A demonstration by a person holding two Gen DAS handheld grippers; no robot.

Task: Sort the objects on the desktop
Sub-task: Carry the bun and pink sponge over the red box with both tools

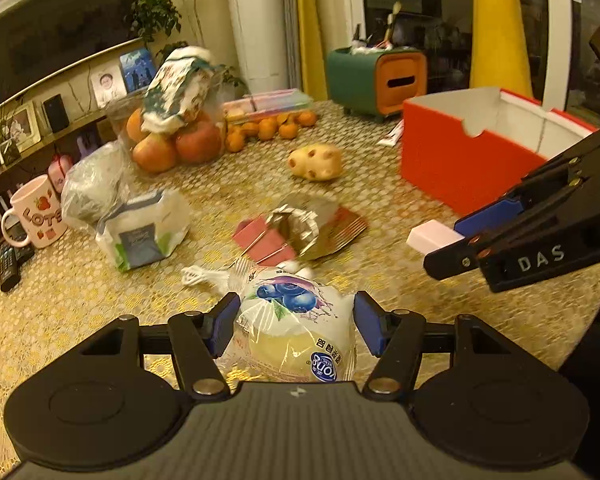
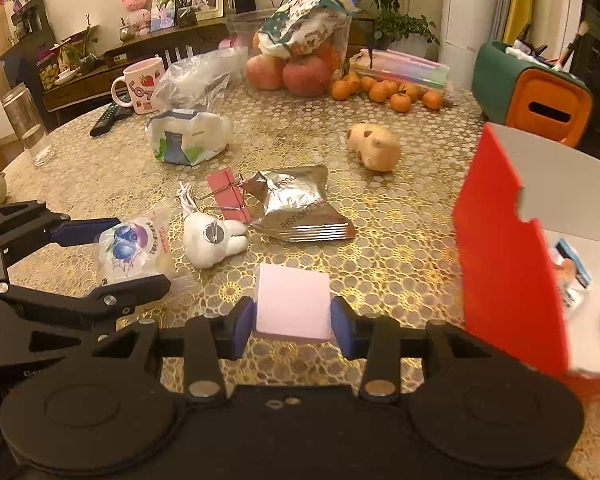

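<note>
A clear packet with a blueberry print and a yellow bun inside [image 1: 296, 332] sits between the blue pads of my left gripper [image 1: 295, 318], which is shut on it and holds it off the table. From the right wrist view the same packet [image 2: 132, 248] hangs in the left gripper [image 2: 138, 254] at the left edge. My right gripper [image 2: 294, 320] is shut on a pale pink block [image 2: 292, 300], also above the tabletop. In the left wrist view that block [image 1: 432, 236] sticks out of the right gripper [image 1: 440, 244]. A red box with a white inside [image 2: 500, 248] stands open at the right.
On the gold patterned table lie a silver foil pack [image 2: 300, 200], a red clip [image 2: 226, 196], a white plush toy [image 2: 212, 240], a pig figure [image 2: 376, 148] and a tissue pack [image 2: 188, 136]. Apples [image 2: 304, 76], tangerines, a mug [image 2: 140, 84] and a remote [image 2: 108, 116] stand farther back.
</note>
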